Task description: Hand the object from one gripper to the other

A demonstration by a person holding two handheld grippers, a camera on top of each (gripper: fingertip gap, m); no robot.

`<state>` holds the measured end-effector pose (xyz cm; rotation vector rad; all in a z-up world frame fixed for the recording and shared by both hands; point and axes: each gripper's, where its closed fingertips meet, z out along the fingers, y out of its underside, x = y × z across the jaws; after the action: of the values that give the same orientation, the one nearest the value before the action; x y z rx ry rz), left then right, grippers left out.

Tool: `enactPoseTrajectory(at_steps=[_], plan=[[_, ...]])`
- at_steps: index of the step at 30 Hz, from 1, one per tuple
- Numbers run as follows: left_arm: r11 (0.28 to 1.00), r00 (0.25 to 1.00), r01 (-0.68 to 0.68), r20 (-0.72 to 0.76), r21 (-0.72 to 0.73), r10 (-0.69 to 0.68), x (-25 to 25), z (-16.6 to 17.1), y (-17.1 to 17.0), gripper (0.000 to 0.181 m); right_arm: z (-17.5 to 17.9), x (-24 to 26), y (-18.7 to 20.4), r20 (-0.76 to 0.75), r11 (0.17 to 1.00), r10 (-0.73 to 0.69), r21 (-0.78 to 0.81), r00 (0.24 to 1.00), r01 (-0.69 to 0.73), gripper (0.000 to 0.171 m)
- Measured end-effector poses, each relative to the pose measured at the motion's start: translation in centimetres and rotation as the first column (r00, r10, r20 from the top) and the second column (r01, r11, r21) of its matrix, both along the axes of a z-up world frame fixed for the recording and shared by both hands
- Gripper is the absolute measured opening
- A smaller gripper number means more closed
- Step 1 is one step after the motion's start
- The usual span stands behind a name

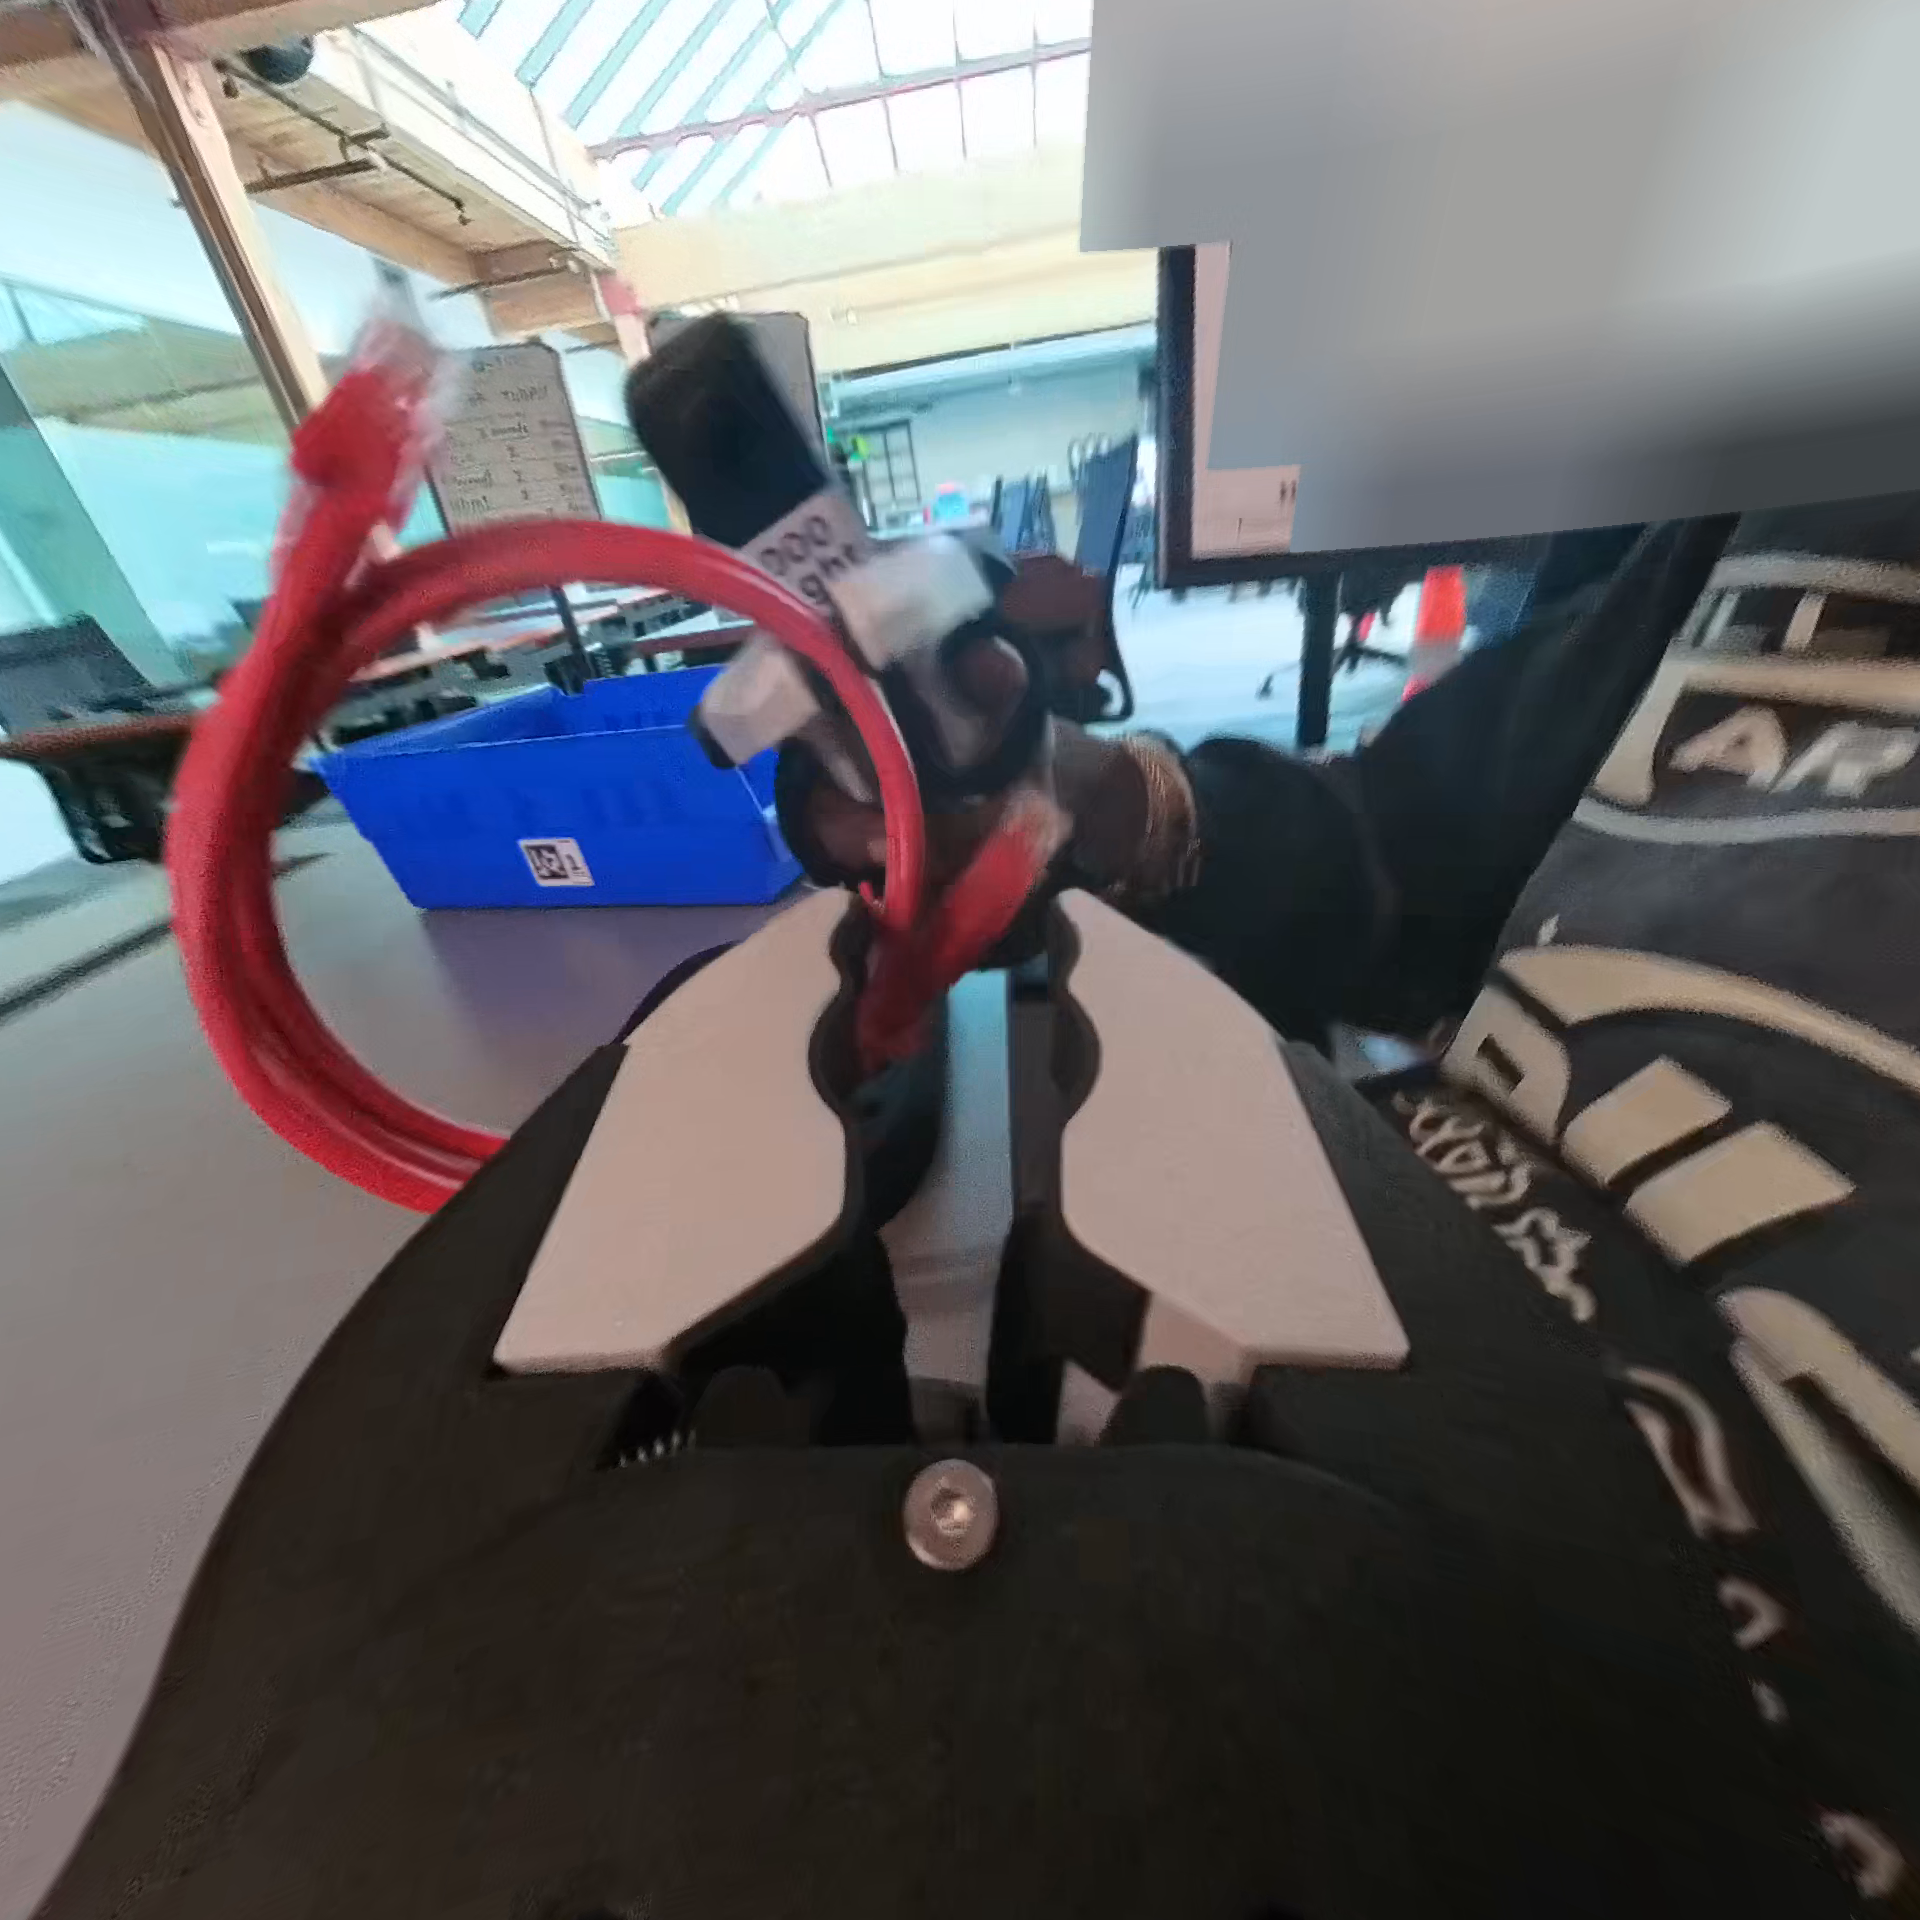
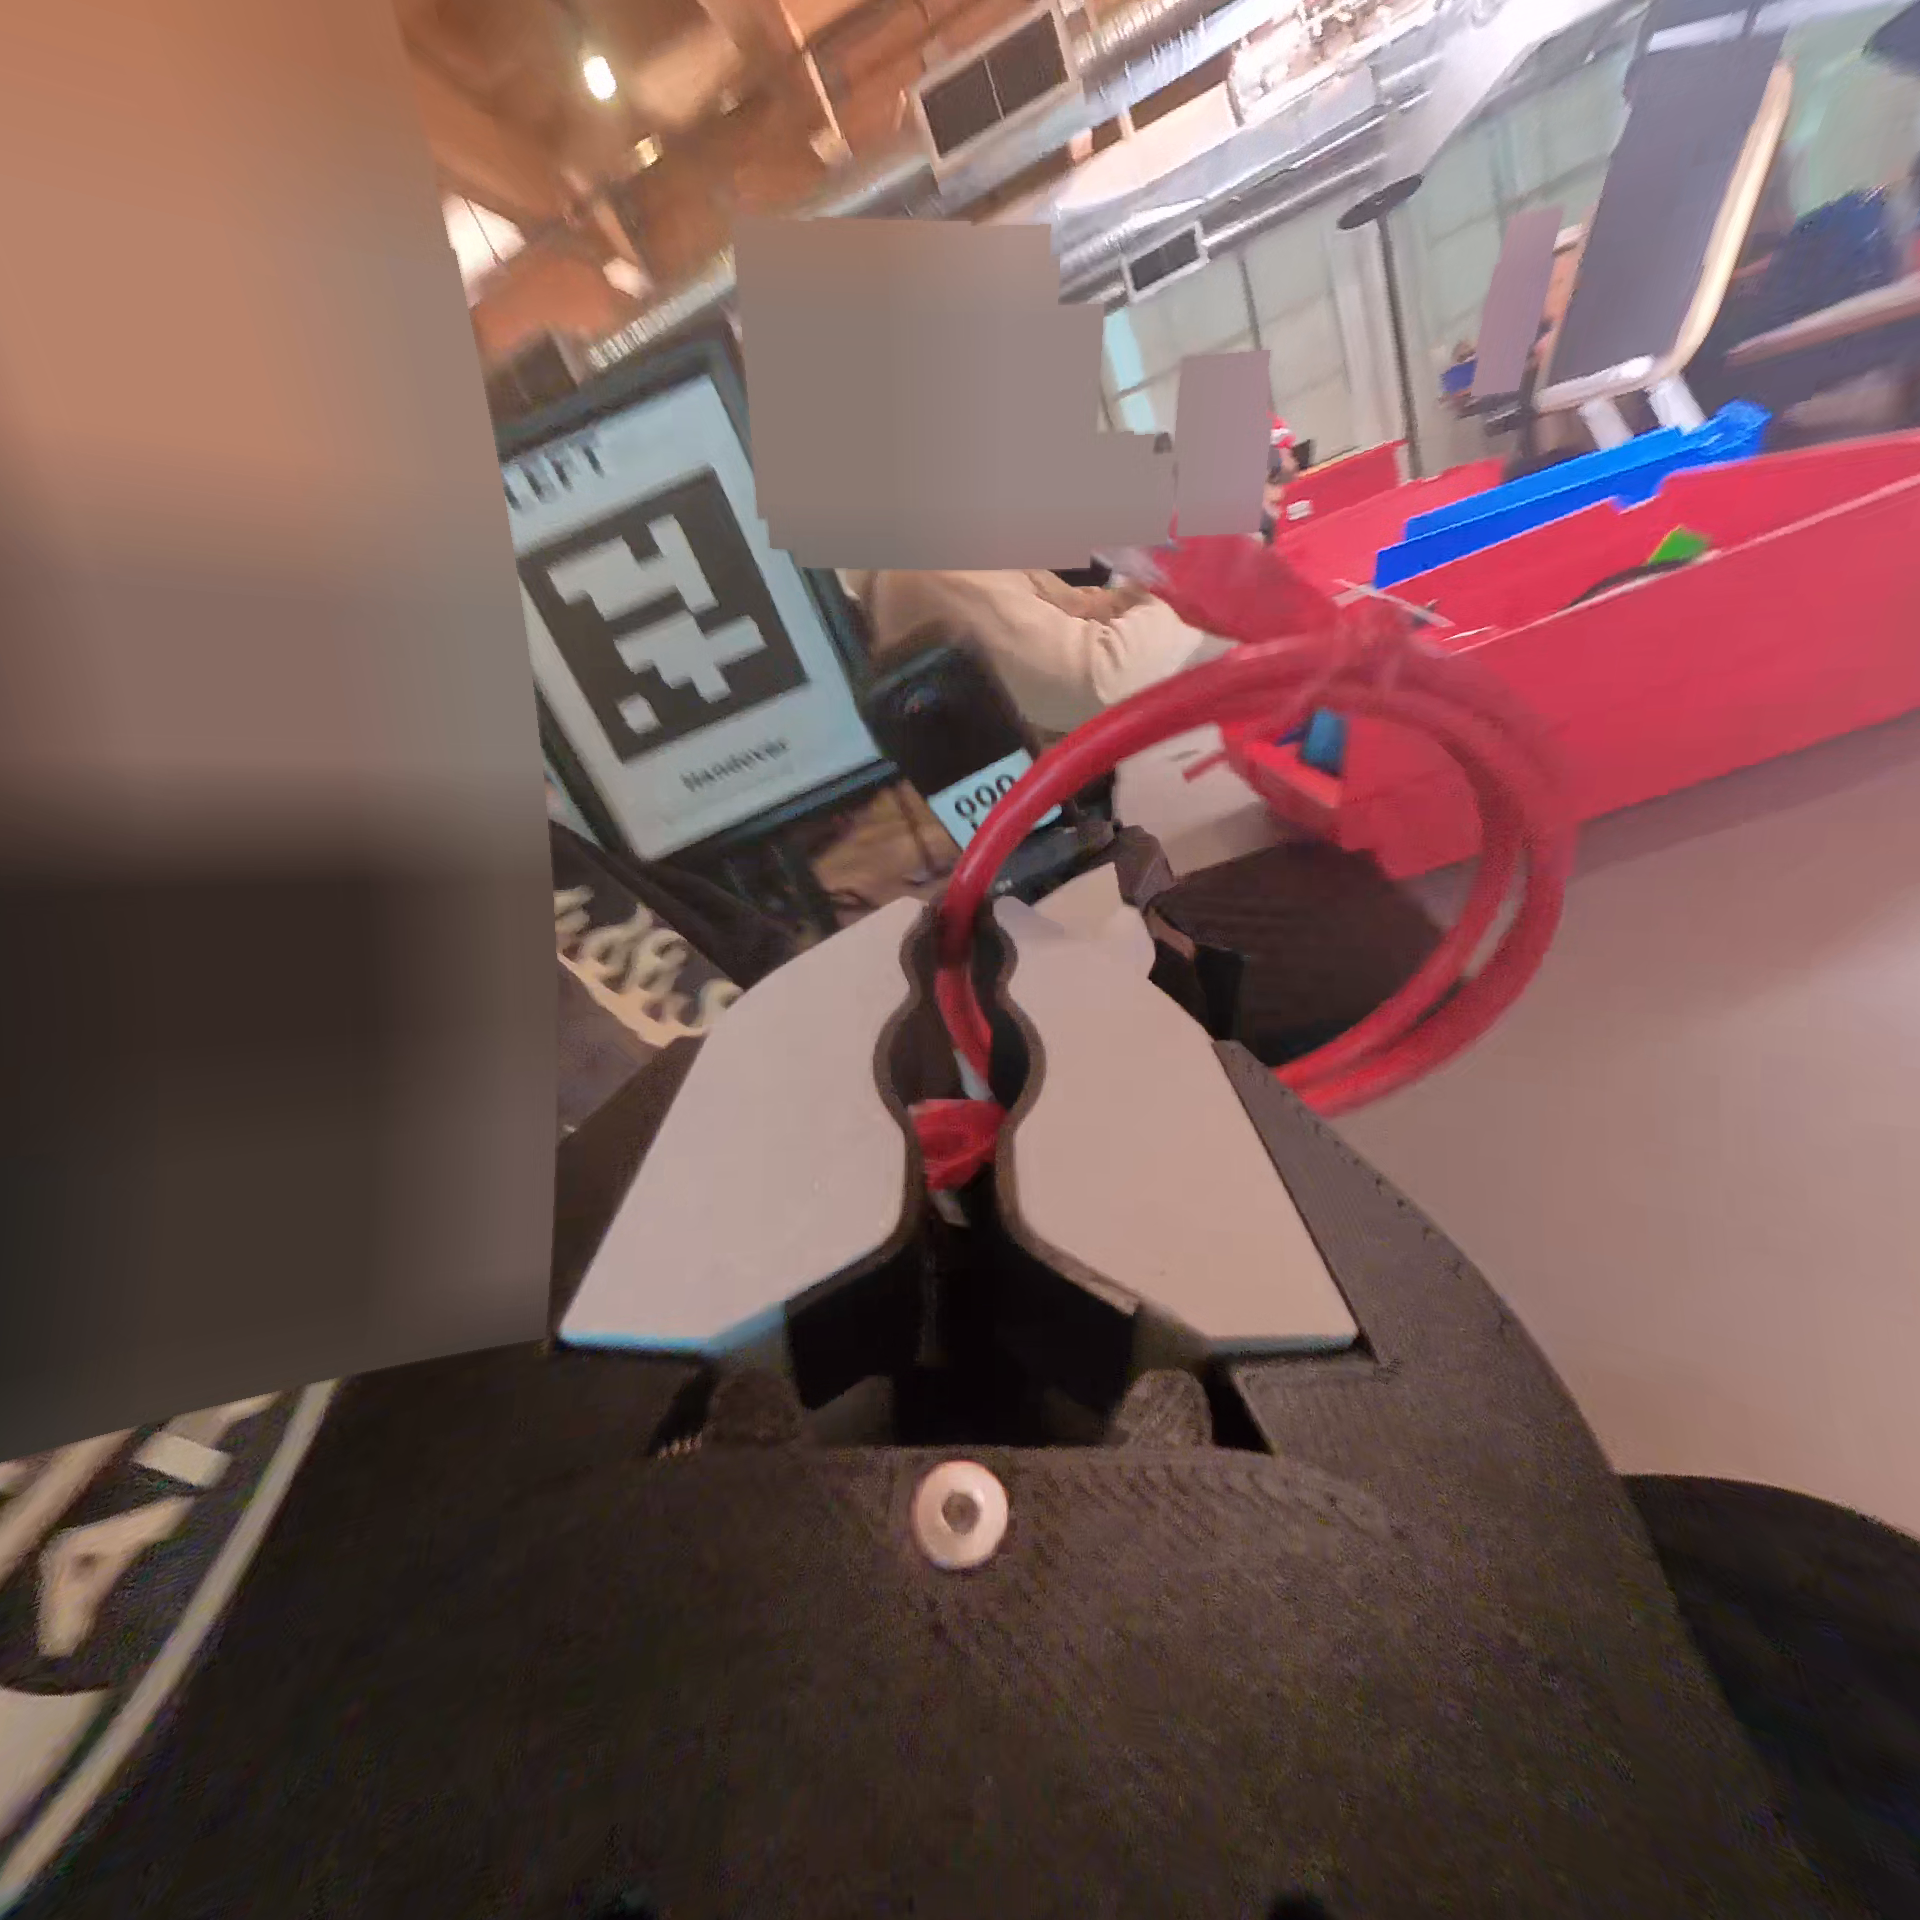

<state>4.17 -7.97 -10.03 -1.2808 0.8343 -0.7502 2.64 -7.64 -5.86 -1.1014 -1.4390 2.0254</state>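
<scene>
A coiled red cable [image 1: 223, 883] with plug ends is held up above the table. My left gripper [image 1: 951, 914] is open, and a strand of the coil and one plug run through the gap between its jaws, close to the left finger. My right gripper [image 2: 971, 920] is shut on a strand of the cable [image 2: 1496, 790], and the coil hangs out to its right. In the left wrist view the right gripper [image 1: 831, 655] shows just beyond the coil, with a hand on it. In the right wrist view the left gripper [image 2: 1174, 925] sits just right of my fingertips.
A blue bin [image 1: 540, 800] stands on the grey table [image 1: 156, 1195] ahead. A red bin [image 2: 1662, 665] with blue parts lies at the right. A black-and-white marker sign [image 2: 665, 623] and a person's black printed garment [image 1: 1662, 1039] are close by.
</scene>
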Motion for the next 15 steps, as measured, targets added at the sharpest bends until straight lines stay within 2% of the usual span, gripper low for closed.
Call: enactPoseTrajectory(at_steps=[1,3,6,11,15], plan=[[0.999,0.998,0.024,0.061,-0.049,-0.021,-0.4,0.4,0.1,0.039,-0.2,0.0,-0.1,-0.022,0.996,-0.03,0.078,0.999,0.031,0.006],[0.988,0.98,0.085,0.189,-0.126,-0.06,-1.0,1.5,0.0,0.042,-0.6,-0.1,-0.4,-0.072,0.97,-0.073,0.225,0.995,0.088,0.006],[0.978,0.942,0.104,0.332,-0.18,-0.039,-2.0,3.1,0.2,0.039,-2.1,-1.0,-0.3,-0.086,0.88,-0.165,0.437,0.983,0.186,0.006],[0.972,0.933,0.007,0.351,-0.234,0.078,-2.7,3.4,1.2,0.025,-4.0,-2.2,-1.1,-0.116,0.758,-0.219,0.605,0.969,0.244,0.006],[0.97,0.929,0.015,0.363,-0.241,0.076,-2.8,3.2,1.3,0.014,-5.0,-2.8,-1.0,-0.118,0.69,-0.259,0.672,0.959,0.269,0.007]])
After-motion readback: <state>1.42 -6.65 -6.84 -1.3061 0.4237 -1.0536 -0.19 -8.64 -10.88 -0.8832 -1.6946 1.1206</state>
